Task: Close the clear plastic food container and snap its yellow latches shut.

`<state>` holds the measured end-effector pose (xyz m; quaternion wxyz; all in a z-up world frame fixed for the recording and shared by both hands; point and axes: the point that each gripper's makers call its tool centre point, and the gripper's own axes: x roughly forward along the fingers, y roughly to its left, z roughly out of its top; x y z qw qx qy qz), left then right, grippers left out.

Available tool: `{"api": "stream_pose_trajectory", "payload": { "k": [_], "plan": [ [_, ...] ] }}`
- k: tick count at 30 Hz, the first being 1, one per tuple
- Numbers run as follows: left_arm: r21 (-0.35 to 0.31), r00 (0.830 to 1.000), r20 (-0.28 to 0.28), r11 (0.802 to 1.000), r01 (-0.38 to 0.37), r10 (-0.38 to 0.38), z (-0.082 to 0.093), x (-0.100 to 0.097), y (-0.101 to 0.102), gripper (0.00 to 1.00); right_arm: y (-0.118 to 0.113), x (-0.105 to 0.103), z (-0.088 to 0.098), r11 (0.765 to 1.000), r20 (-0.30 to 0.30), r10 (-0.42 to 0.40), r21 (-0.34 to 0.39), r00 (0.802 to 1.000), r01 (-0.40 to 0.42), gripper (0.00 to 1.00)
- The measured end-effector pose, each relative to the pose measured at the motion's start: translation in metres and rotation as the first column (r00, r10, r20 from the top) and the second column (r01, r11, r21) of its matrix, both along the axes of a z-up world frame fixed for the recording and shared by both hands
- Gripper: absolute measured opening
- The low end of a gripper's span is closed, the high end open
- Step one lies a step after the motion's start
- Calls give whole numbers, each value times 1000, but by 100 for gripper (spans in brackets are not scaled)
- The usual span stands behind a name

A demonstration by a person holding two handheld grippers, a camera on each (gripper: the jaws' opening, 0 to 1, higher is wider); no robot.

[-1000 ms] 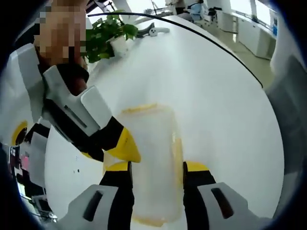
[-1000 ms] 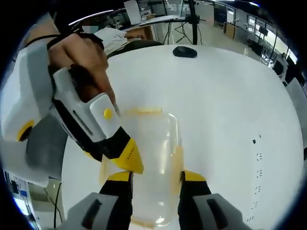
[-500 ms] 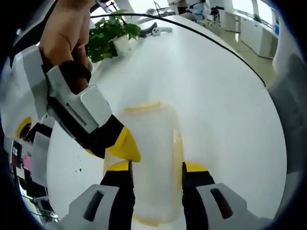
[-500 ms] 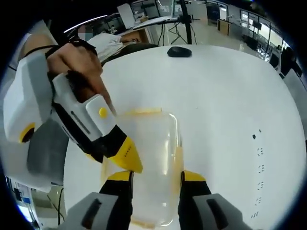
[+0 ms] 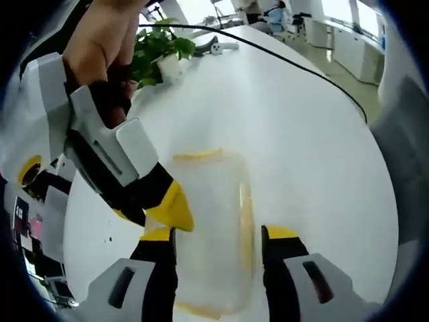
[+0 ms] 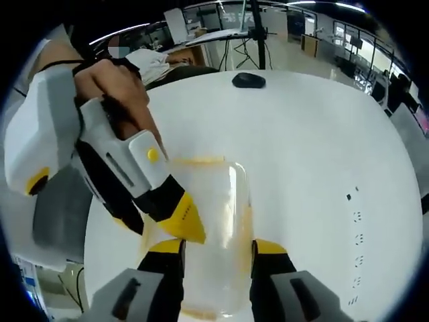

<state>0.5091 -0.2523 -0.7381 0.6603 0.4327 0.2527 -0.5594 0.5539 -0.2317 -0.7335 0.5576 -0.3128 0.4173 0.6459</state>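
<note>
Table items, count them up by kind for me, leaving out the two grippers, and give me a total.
Clear plastic food container: 1
Potted green plant: 1
Dark computer mouse: 1
Pale tool beside the plant, too small to identify: 1
Total: 4

I am working in what looks like an open-plan office. A large round white table (image 6: 315, 134) carries the work. Near its far edge in the left gripper view stands a leafy green potted plant (image 5: 159, 52) in a white pot, with a small grey tool (image 5: 218, 47) just beyond it. In the right gripper view a black computer mouse (image 6: 249, 80) lies near the far edge. Past the table I see desks (image 6: 221, 33) with papers, a black tripod stand (image 6: 258, 33), and a long row of bright windows (image 5: 348, 13) with white cabinets (image 5: 352, 47) beneath.
</note>
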Motion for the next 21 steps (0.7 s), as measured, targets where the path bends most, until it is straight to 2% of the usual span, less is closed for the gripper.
{"api": "stream_pose_trajectory", "payload": {
  "k": [9,11,21],
  "plan": [
    [-16,1000,-12,1000,-14,13,11,0,13,49,2,-1,4,1000,55,28,-9,998,-28,35],
    [-7,1000,1,1000,-12,12,11,2,17,49,2,-1,5,1000,58,23,-7,998,-23,35],
    [14,999,-25,999,-31,31,9,4,29,51,-7,-3,8,1000,83,3,-9,997,-2,39]
  ]
}}
